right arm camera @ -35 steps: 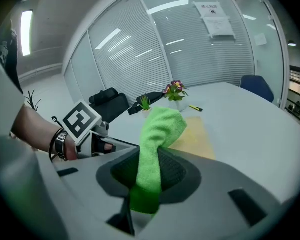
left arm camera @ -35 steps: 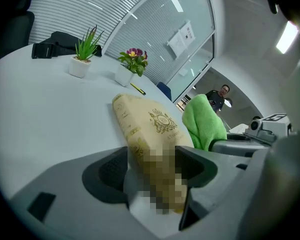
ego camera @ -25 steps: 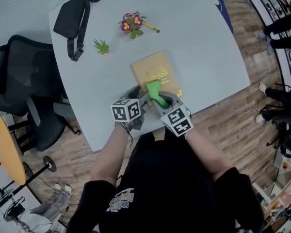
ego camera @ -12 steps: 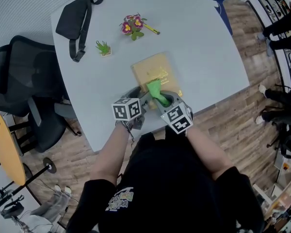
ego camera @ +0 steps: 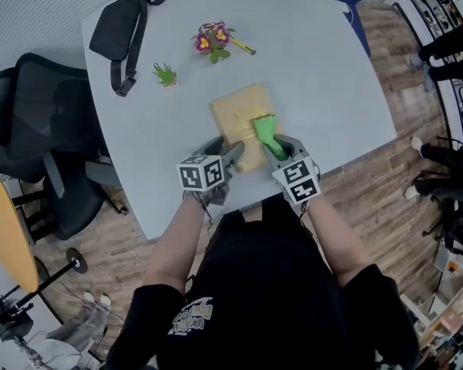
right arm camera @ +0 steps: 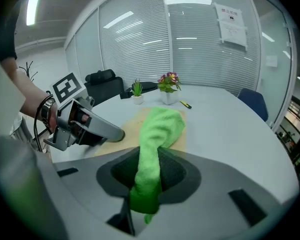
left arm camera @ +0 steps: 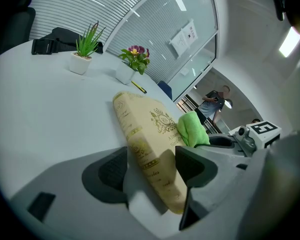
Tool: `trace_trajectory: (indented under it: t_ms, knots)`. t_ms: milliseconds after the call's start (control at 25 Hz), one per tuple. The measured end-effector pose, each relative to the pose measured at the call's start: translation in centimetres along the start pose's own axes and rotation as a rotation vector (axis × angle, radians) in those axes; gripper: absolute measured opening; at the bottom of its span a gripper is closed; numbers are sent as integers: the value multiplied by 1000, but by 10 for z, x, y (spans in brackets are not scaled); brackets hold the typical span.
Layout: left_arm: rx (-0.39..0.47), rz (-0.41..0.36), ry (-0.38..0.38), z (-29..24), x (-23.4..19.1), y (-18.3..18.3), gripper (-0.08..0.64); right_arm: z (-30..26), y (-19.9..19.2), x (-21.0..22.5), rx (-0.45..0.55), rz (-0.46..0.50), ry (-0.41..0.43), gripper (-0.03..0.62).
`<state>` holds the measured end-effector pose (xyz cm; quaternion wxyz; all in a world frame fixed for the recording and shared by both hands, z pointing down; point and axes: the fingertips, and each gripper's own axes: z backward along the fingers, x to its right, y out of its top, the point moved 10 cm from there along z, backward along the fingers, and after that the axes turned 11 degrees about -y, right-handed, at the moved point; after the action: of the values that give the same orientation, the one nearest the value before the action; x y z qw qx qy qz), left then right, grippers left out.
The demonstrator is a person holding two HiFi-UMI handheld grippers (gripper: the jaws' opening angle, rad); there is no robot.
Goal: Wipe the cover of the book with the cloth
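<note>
A tan book (ego camera: 239,110) with gold print lies flat near the front edge of the pale table (ego camera: 324,75). My left gripper (ego camera: 231,153) sits at the book's near left corner. In the left gripper view its jaws stand either side of the book's (left arm camera: 140,129) spine end, shut on it. My right gripper (ego camera: 276,146) is shut on a bright green cloth (ego camera: 264,128), and the cloth's free end rests on the cover's right half. In the right gripper view the cloth (right arm camera: 157,129) runs out from between the jaws onto the book (right arm camera: 132,121), with the left gripper (right arm camera: 110,133) beside it.
At the table's far left lie a black waist bag (ego camera: 119,29), a small green plant (ego camera: 163,74), a pot of pink flowers (ego camera: 210,37) and a yellow pen (ego camera: 241,45). A black office chair (ego camera: 38,129) stands left of the table. People's legs show at the right edge.
My right gripper has slid the green cloth to the right and a little farther away across the cover. The left gripper and the book have stayed put.
</note>
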<state>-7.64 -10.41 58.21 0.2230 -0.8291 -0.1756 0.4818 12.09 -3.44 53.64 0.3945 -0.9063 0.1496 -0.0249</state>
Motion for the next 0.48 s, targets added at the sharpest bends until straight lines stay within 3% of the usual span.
trace_trajectory:
  t_ms: [480]
  knots:
    - [-5, 10, 1, -1, 0, 0, 290, 1, 1, 54, -43, -63, -186, 97]
